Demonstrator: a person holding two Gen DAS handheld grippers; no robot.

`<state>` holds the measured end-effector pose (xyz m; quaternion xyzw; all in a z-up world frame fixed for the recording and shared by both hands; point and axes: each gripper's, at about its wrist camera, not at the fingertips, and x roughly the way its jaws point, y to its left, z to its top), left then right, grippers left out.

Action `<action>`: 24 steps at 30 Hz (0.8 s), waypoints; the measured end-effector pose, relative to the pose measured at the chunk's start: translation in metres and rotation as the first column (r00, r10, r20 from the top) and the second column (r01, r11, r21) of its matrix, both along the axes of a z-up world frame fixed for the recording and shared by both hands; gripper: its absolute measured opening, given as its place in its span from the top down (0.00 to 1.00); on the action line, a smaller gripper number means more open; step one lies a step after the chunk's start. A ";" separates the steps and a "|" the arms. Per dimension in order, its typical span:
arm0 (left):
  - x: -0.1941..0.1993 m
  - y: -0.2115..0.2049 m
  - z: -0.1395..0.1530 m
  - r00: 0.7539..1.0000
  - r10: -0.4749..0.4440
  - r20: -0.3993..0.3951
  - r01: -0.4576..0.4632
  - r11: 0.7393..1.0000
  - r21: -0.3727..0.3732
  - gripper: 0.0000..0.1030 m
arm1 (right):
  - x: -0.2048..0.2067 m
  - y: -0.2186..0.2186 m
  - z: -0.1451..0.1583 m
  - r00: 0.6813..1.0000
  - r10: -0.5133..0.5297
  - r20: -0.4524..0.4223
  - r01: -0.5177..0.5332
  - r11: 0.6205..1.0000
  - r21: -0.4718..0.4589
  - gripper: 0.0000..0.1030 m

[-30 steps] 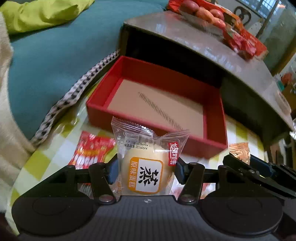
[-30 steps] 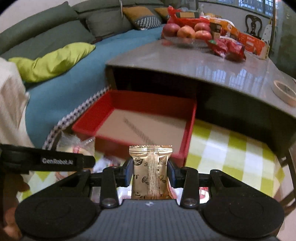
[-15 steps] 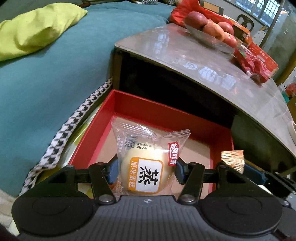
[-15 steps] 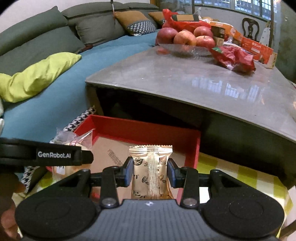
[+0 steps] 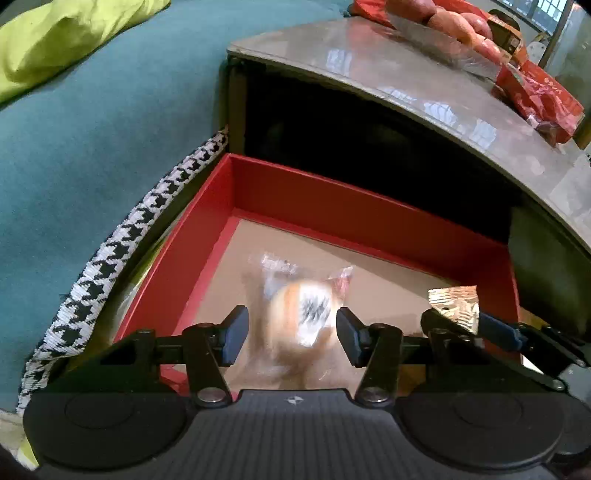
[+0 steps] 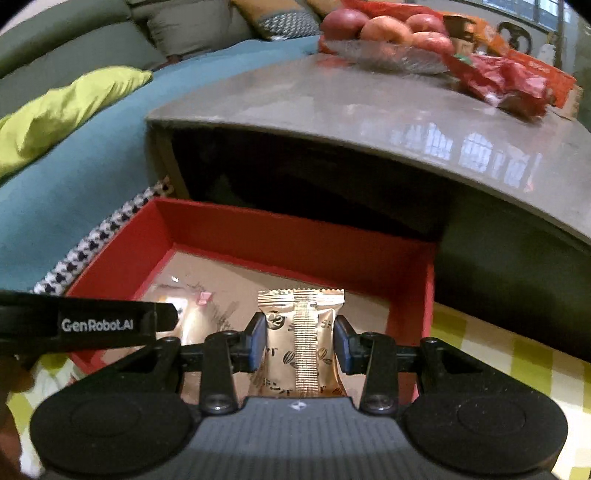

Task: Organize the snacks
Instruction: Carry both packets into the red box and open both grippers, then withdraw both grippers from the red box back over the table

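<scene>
Two snacks over red box [image 5: 332, 206], left gripper [image 5: 291, 334] loose around blurred cake [image 5: 299, 314], right gripper [image 6: 300, 343] clenching gold packet [image 6: 301, 332]

A home living room: a sofa [image 6: 66, 48] with grey back cushions, patterned throw pillows [image 6: 280, 18] and a teal cover [image 5: 92, 122] under a lime-green pillow [image 6: 62, 107], beside a low grey coffee table [image 6: 332, 99] bearing a glass dish of apples [image 6: 384, 40] and red snack bags [image 6: 506, 81], with a yellow-checked cloth [image 6: 498, 369] lower down
</scene>
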<state>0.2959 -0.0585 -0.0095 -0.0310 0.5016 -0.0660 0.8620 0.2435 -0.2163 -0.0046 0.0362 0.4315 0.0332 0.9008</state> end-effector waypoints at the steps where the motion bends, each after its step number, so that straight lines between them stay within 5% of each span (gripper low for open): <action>1: 0.000 0.001 0.000 1.000 0.004 0.003 -0.004 1.000 0.004 0.39 | 0.001 0.002 -0.002 1.000 0.007 -0.008 -0.007 1.000 -0.003 0.51; 24: -0.016 0.008 0.027 0.999 0.003 0.051 -0.003 1.000 -0.010 0.21 | -0.011 -0.010 0.028 0.997 -0.055 0.050 0.055 0.998 0.006 0.42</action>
